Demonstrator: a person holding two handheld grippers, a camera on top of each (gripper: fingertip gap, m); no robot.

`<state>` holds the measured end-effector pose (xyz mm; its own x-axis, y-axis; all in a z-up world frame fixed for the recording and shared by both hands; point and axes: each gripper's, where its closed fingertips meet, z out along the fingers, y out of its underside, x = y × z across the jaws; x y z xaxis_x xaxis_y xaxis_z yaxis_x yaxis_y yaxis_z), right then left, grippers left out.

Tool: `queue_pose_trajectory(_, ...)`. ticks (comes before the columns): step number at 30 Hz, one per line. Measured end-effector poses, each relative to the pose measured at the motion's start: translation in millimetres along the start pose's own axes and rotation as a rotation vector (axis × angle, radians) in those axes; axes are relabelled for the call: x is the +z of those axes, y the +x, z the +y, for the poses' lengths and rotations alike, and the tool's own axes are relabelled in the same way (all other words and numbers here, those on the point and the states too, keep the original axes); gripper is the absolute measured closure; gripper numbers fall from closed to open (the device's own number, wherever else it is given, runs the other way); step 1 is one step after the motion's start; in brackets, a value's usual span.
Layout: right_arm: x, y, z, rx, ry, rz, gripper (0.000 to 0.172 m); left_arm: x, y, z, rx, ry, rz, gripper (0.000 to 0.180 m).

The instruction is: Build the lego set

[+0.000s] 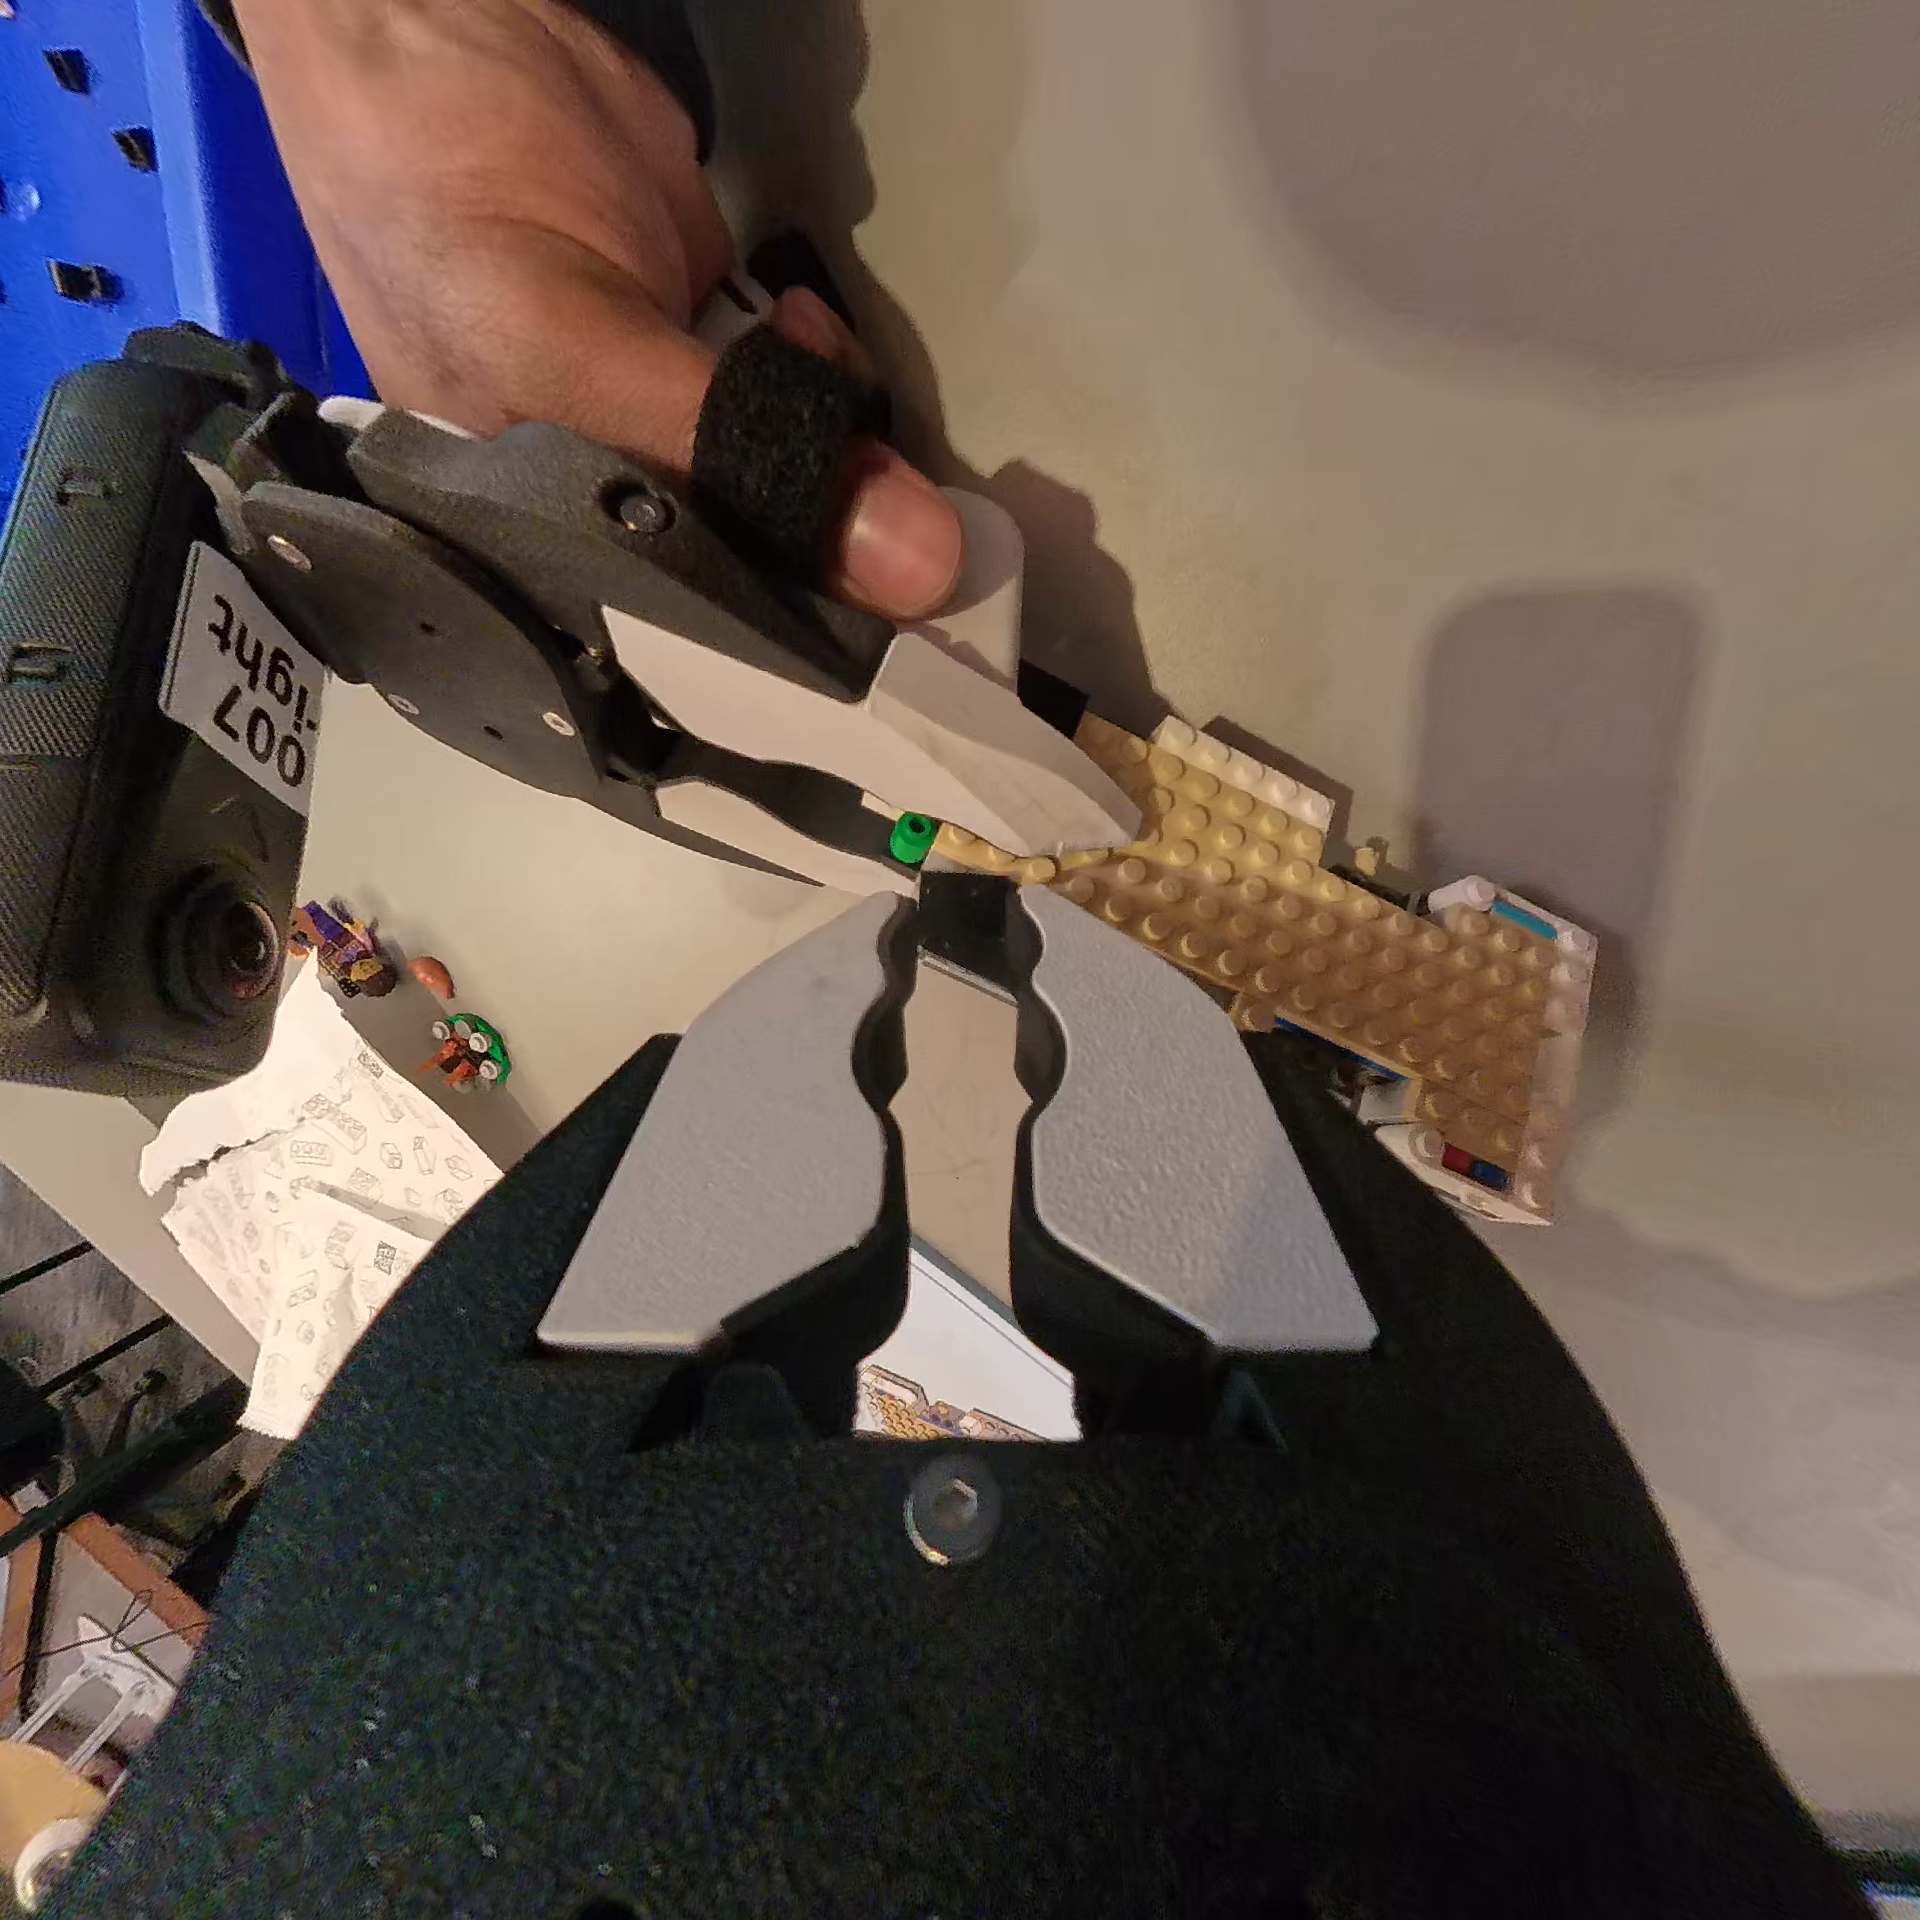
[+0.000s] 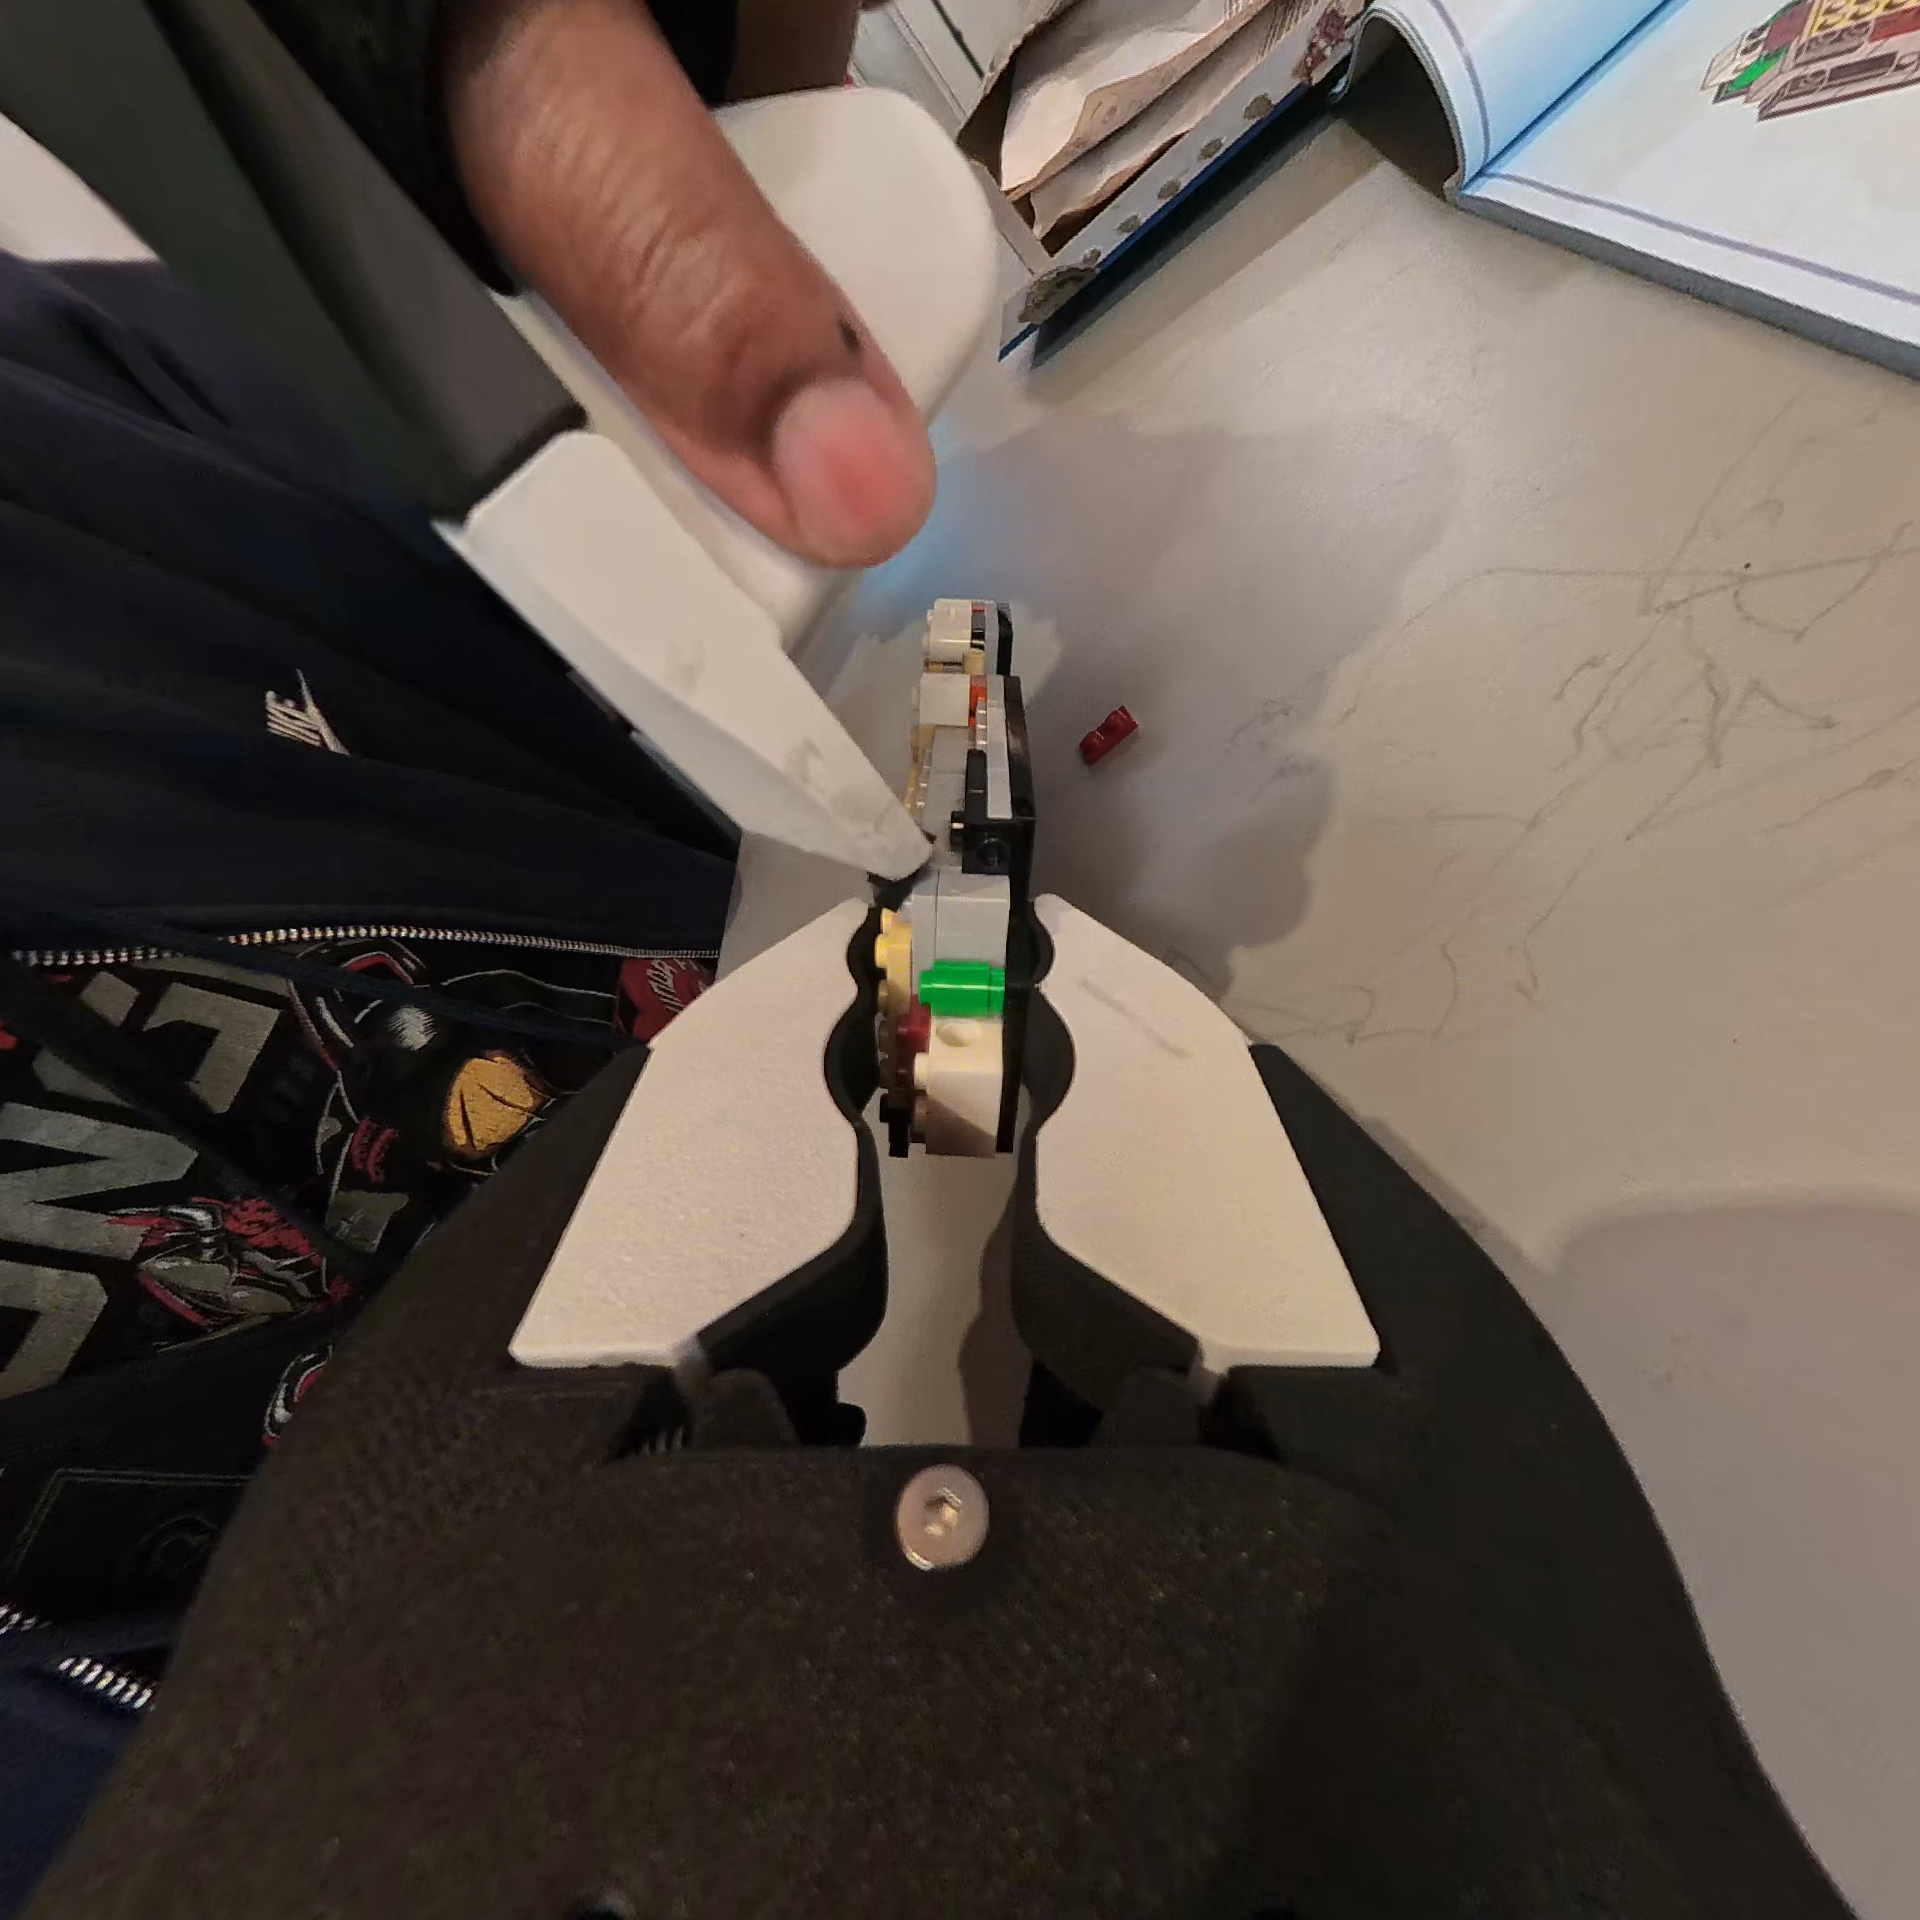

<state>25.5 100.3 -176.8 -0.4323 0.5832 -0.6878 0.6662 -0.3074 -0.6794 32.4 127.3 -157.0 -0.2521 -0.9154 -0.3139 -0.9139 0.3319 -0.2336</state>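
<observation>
A brick build [image 1: 1299, 914] with a tan studded plate, white edge bricks and a small green stud piece [image 1: 912, 836] is held above the pale table [image 1: 1558, 312]. My right gripper [image 1: 1039, 847] comes in from the left and is clamped on its near end. In the right wrist view the build [image 2: 971, 914] stands edge-on between my right gripper's [image 2: 951, 987] pads, with the green piece [image 2: 961, 987] between them. My left gripper [image 1: 961, 909] is shut on a black piece [image 1: 961, 930] at the build's edge, below the green stud. Its fingertip [image 2: 894, 847] touches the build.
A minifigure [image 1: 343, 951], a small green and orange piece [image 1: 473, 1049] and a torn printed paper [image 1: 322, 1174] lie on the table at the left, before a blue pegboard [image 1: 104, 156]. A small red piece [image 2: 1108, 735], an open booklet [image 2: 1714, 156] and a box [image 2: 1143, 156] lie beyond the build.
</observation>
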Motion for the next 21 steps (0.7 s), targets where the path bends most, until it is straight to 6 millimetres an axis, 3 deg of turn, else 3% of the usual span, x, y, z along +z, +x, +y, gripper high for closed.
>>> queue_pose_trajectory(1,0.1,0.1,0.1,0.000,0.000,-0.001,0.148,0.2,0.0,0.1,0.005,-0.006,0.005,0.164)
queue_pose_trajectory(21,0.3,0.4,0.0,0.000,0.000,-0.005,0.148,1.8,1.3,-4.9,-0.013,0.064,0.072,0.164)
